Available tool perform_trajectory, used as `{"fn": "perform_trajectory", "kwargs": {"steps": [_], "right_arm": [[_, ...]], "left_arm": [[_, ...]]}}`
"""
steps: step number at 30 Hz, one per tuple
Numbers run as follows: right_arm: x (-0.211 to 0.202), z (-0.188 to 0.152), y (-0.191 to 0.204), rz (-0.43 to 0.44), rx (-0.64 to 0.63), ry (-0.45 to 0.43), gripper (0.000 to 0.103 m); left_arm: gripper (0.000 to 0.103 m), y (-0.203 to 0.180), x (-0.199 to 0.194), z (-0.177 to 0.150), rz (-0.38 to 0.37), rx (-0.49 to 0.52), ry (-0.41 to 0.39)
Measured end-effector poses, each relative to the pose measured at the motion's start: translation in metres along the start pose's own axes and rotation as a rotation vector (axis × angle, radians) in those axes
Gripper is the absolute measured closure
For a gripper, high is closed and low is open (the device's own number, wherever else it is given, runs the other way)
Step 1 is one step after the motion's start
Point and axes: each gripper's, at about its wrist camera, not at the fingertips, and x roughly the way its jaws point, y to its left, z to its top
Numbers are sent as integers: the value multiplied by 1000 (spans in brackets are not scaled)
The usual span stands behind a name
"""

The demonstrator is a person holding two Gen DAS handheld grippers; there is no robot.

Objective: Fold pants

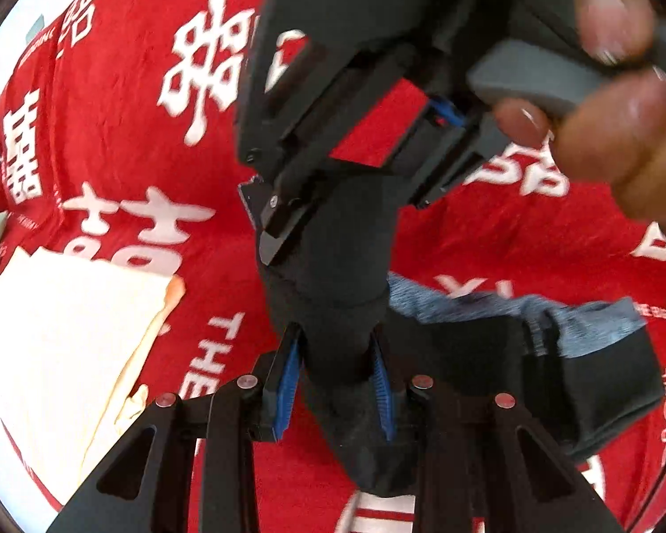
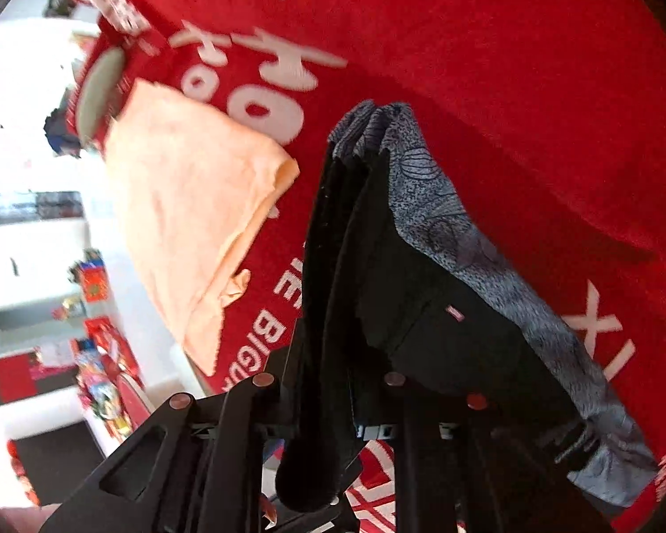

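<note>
hanging between the two tools, the black pants (image 1: 342, 266) are lifted off the red cloth (image 1: 124, 142) with white characters that covers the surface. in the left wrist view the left gripper (image 1: 337, 382) has its blue-padded fingers (image 1: 288, 377) drawn in against a bunched black fold, which runs away from the camera up to the right gripper (image 1: 288, 217); that one is clamped on the same strip further along, a hand (image 1: 612, 89) wrapped around its handle. the held stretch has its long axis roughly in line with the left fingers, and the rest drapes off to the right, grey-blue patterned lining (image 1: 533, 311) showing. in the right wrist view the right gripper's fingers are hidden under the fabric; the pants (image 2: 422, 288) stand edge-on, narrowing to a point away from the camera, grey lining (image 2: 466, 231) trailing along the right side. a peach towel (image 2: 191, 204) lies folded on the red cloth (image 2: 510, 66) to the left, apart from the pants.
</note>
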Motion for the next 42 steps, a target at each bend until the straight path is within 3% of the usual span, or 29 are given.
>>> {"fn": "perform_trajectory", "kwargs": {"steps": [12,22,30,38,42], "right_arm": [[-120,-111,-71,193,122,-317,86],[-179,-228,-166,261,307,-504,86],[-173,-305,-247,284,476,-557,86],[-118,-334,-304,282,598,-520,85],[-94,-341,-324,281,637,-515,82]], "left_arm": [[71,-88,-63,24,-148,147,-59],[71,-207,-82,11,-282,355,-37],[71,-290,-73,-25,-334,507,28],[71,-334,-32,-74,-311,574,172],[71,-341,-23,-85,-294,591,201]]}}
